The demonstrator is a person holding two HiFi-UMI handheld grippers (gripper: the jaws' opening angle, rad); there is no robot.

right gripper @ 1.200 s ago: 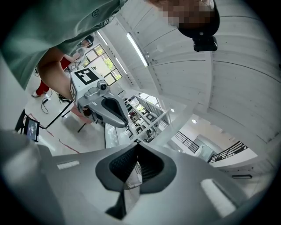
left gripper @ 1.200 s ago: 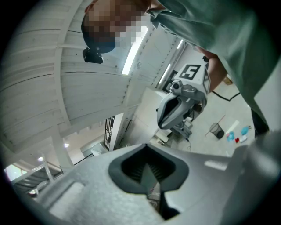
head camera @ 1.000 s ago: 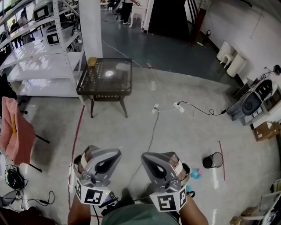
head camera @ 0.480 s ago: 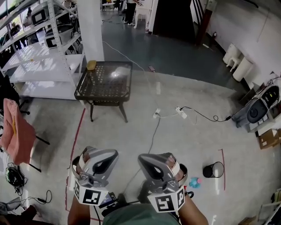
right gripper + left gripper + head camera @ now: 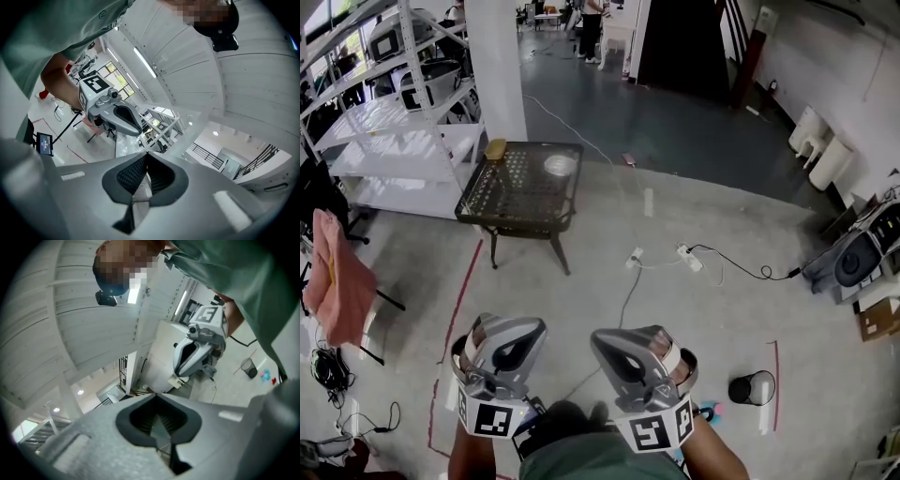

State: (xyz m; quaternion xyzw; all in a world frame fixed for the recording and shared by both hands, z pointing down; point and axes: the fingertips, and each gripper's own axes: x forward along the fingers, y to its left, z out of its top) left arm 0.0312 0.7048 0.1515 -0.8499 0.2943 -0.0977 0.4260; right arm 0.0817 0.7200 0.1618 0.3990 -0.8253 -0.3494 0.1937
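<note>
Both grippers are held upright close to the person's chest, side by side, jaws pointing up toward the head camera. The left gripper point(image 5: 508, 339) has its marker cube at the bottom; in its own view its jaws point(image 5: 157, 398) meet at the tips with nothing between them. The right gripper point(image 5: 623, 354) stands just beside it, and its jaws point(image 5: 146, 154) are likewise shut and hold nothing. Each gripper view looks at the ceiling and shows the other gripper: the right gripper point(image 5: 193, 355) and the left gripper point(image 5: 114, 113). Bare forearms and a green sleeve point(image 5: 581, 459) sit below them.
A black mesh-top table point(image 5: 525, 183) stands ahead with a yellow object point(image 5: 495, 150) and a pale dish point(image 5: 560, 165) on it. White shelving point(image 5: 384, 131) lies at left, a pink cloth point(image 5: 333, 281) nearer. A power strip with cables point(image 5: 686, 258) and a black bin point(image 5: 748, 388) lie at right.
The head view has drifted, so the table and the floor sit lower in the frame. Both grippers stay side by side and shut, tilted slightly differently against the ceiling.
</note>
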